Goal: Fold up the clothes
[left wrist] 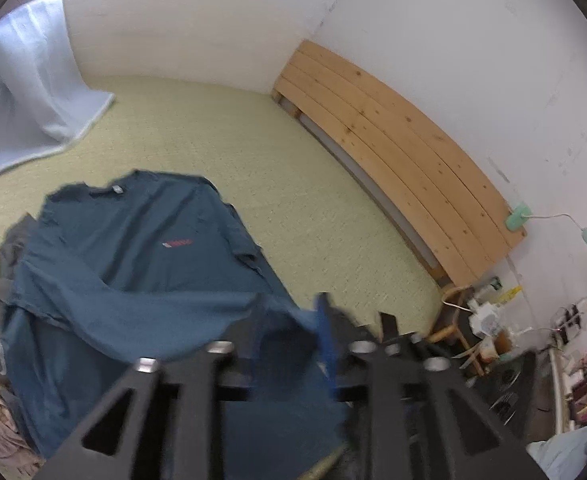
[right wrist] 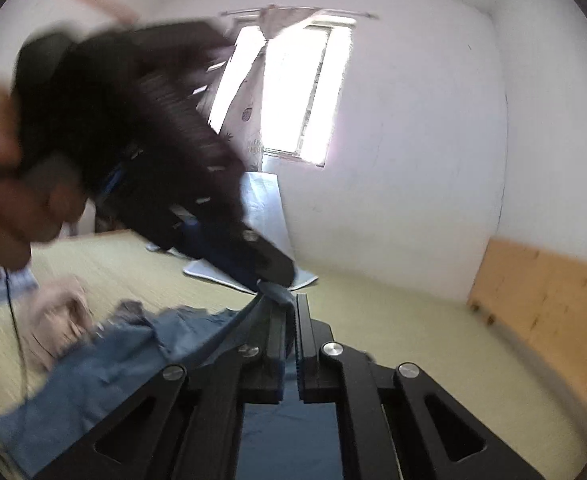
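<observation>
Blue shirt (right wrist: 93,372) hem pinched in right claw (right wrist: 293,312) (left claw (left wrist: 317,332) parted).

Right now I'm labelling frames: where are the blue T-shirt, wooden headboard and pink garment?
blue T-shirt (left wrist: 133,248): left wrist view, chest.
wooden headboard (left wrist: 405,160): left wrist view, middle slats.
pink garment (right wrist: 59,320): right wrist view, crumpled middle.

A slatted pale wooden headboard (left wrist: 405,152) leans against the white wall (left wrist: 473,40). A light blue blanket (left wrist: 33,80) drapes onto the yellow-green textured mattress (left wrist: 253,152). A bright curtained window (right wrist: 289,88) glows opposite.
</observation>
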